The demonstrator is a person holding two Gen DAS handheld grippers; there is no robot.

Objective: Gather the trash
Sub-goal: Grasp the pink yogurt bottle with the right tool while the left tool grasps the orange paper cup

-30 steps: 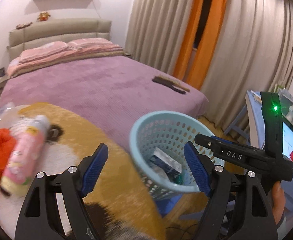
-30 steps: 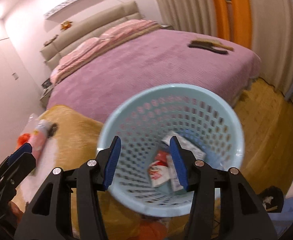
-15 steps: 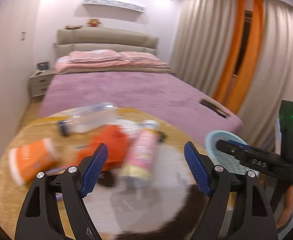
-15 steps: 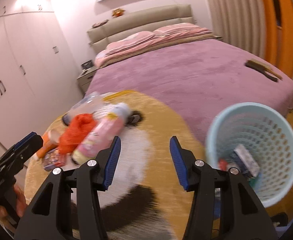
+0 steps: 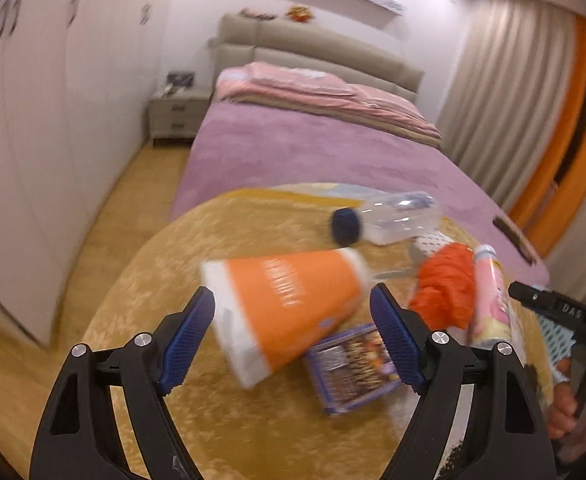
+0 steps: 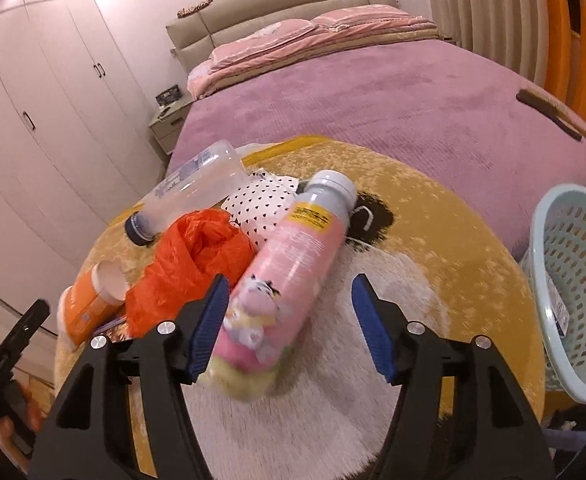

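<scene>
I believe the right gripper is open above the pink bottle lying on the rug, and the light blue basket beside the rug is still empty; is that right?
Not quite. The right gripper is open over the pink bottle on the rug, but the light blue basket is not empty: the right wrist view shows a wrapper through its perforated wall.

My left claw [image 5: 293,340] hangs wide open over the yellow rug [image 5: 165,264], both blue pads bare. Between them lies an orange paper cup [image 5: 285,308] on its side, its rim toward the lower left. A purple packet [image 5: 353,368] lies flat just beside the cup, partly under it. Further right I see a crumpled orange bag [image 5: 445,292] touching a pink bottle [image 5: 491,300]. Beyond them a clear bottle [image 5: 389,220] with a dark cap rests near the purple bed [image 5: 313,152]. My right claw [image 5: 561,312] shows at the right edge.
</scene>
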